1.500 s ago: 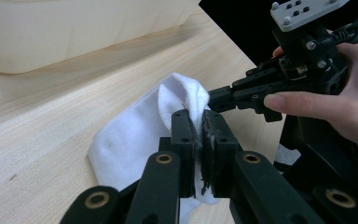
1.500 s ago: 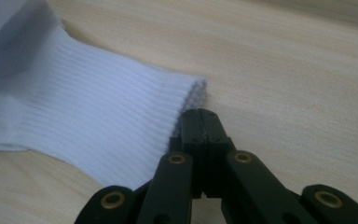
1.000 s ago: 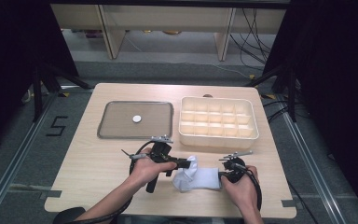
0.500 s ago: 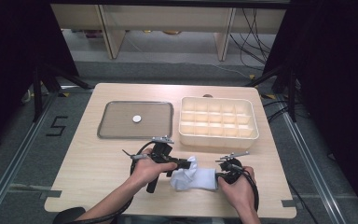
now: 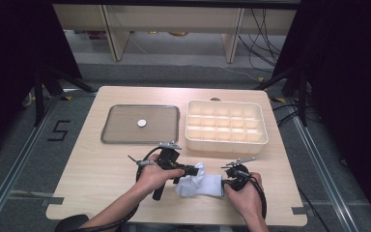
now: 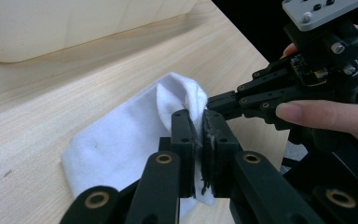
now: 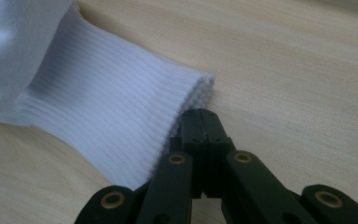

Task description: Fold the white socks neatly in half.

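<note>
Sock [image 5: 200,183], white, is lying on the near edge of the surface [image 5: 101,174], just in front of the cream divided box [image 5: 226,126], between the two hands. Left tongs [image 6: 200,123] are pinching a raised fold of the plain end, jaws pressed nearly together with only thin cloth between them. Right tongs [image 7: 200,122] are sitting at the ribbed cuff [image 7: 121,116], jaws fully together; from the right gripper view the tips are meeting the cuff's corner, but I cannot tell whether any cloth is actually caught between them or they are just touching it. In the left gripper view the right tongs [image 6: 223,102] are coming in from the side, almost touching the same fold. Both hands are staying put.

Farther out, a grey tray [image 5: 140,124] with one small white disc [image 5: 141,123] is lying left of the box, well apart from the sock.

Risks, as I judge it: the left grip is taking only a thin pinch, so pulling could be slipping the cloth out. If the right tongs are holding nothing, any stretch or lift would be dragging the sock one-sided and bunching it. Tongs are working very close together, so they could be bumping. Sock is near the table's front edge, so a slip could be sending it off.
</note>
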Tool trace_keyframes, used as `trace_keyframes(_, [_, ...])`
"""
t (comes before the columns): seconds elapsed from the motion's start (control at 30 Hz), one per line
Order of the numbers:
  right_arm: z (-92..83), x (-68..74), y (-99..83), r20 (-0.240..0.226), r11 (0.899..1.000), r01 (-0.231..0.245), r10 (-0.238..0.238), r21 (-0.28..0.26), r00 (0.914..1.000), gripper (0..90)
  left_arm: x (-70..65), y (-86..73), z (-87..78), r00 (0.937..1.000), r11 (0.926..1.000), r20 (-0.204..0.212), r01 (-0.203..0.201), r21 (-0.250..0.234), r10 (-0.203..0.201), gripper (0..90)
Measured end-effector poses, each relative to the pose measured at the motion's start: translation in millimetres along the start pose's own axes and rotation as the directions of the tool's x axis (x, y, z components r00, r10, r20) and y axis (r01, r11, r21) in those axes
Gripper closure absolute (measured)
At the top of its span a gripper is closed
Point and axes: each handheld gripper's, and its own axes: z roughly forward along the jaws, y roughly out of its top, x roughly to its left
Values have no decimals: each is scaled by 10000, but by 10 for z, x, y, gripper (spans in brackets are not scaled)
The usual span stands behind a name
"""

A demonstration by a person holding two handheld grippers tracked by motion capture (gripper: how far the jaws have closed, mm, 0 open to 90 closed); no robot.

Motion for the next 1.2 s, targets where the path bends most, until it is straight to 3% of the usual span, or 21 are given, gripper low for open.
trace_keyframes(0.17, [-1,28,3,-2,9997,-193,193,152,9998,900,3,-6,9,10000,10000,-36,48,39,-47,836])
trace_keyframes(0.2, [10,20,4,-12,10000,8,-8,38,10000,900,5,-6,10,10000,10000,-35,41,48,-40,836])
trace_keyframes(0.53, [19,41,14,-54,9998,207,-207,78,9998,900,2,1,20,10000,9999,-76,7,106,-6,835])
trace_keyframes(0.73, [20,69,20,-68,9998,-13,14,195,10000,900,8,0,29,10000,9999,-74,26,159,-25,835])
trace_keyframes(0.77, [31,65,23,-91,9999,113,-112,22,9999,900,10,1,30,10000,9999,-55,17,172,-16,835])
trace_keyframes(0.87, [30,85,26,-95,9999,37,-36,110,9999,900,-2,1,31,9997,9997,-238,7,237,-1,835])
trace_keyframes(0.93, [31,96,28,-78,9999,-12,13,127,10000,900,5,-3,39,10000,9998,6,32,204,-32,835])
trace_keyframes(1.0, [29,97,31,-103,9997,187,-186,134,9998,900,3,-5,41,10000,9997,-55,-28,229,29,835])
trace_keyframes(1.2, [34,110,42,-141,9997,165,-163,167,9998,900,-1,-3,56,10000,9997,-9,1,249,-1,835])
